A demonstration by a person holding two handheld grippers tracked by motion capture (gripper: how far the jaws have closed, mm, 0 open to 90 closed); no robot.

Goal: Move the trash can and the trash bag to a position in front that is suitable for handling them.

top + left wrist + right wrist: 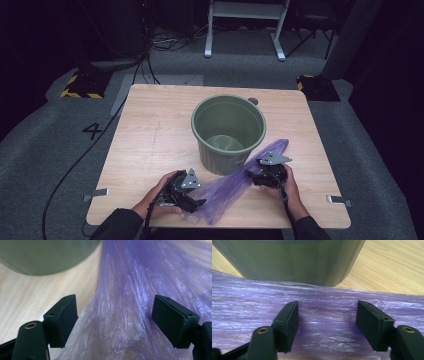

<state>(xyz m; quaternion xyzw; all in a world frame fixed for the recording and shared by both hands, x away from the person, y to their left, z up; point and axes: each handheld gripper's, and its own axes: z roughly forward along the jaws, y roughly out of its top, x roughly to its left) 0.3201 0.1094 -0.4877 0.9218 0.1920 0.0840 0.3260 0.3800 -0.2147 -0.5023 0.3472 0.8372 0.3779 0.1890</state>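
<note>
A green plastic bucket [228, 131] stands upright and empty on the wooden table [150, 135]. A long purple plastic bag [235, 184] lies flat in front of it, running from the near edge up past the bucket's right side. My left gripper [197, 201] is open at the bag's near end, and the bag [125, 302] lies between its spread jaws. My right gripper [251, 176] is open over the bag's middle, close to the bucket's base; the bag [324, 312] stretches across under its jaws, with the bucket [289, 260] just beyond.
The table's left half is bare wood. Metal clamps [96, 194] sit at both near corners. Beyond the table are grey carpet, cables [75, 165], yellow-black striped blocks [82, 85] and a white frame's legs [245, 30].
</note>
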